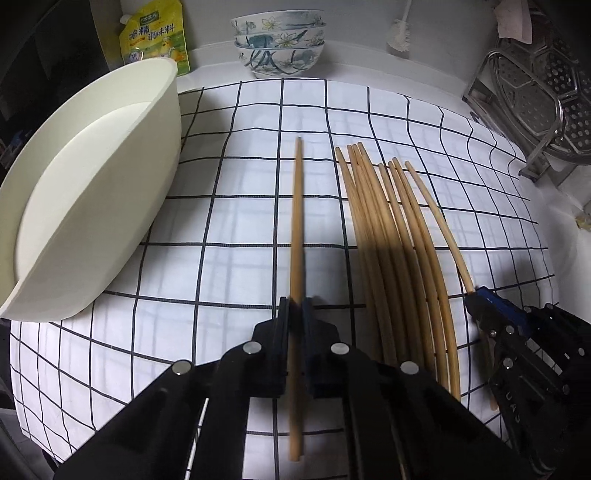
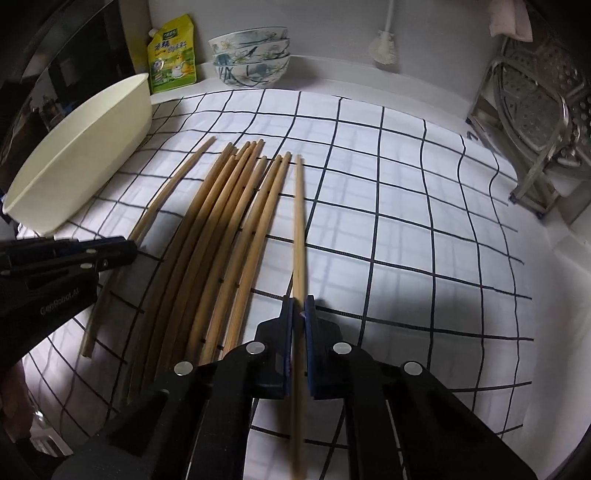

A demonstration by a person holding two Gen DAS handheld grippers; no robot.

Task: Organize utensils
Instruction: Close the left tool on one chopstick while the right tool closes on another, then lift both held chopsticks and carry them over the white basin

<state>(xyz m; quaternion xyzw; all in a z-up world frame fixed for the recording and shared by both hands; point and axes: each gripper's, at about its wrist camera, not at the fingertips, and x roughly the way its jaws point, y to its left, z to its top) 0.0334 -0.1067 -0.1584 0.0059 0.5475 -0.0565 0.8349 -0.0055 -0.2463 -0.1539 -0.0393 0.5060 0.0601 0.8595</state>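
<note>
Several bamboo chopsticks [image 1: 391,236] lie side by side on a white checked cloth [image 1: 240,206]; the bundle also shows in the right wrist view [image 2: 225,229]. My left gripper [image 1: 295,306] is shut on one chopstick [image 1: 296,221], left of the bundle; it shows in the right wrist view [image 2: 125,251]. My right gripper [image 2: 298,306] is shut on another chopstick [image 2: 299,229], at the bundle's right edge; it shows in the left wrist view [image 1: 476,299].
A cream oval basin [image 1: 88,192] stands at the left. Stacked patterned bowls [image 1: 279,42] and a yellow seasoning pouch [image 1: 155,37] sit at the back. A metal rack [image 1: 535,99] with steamer plates stands at the right. A brush [image 1: 399,35] hangs on the back wall.
</note>
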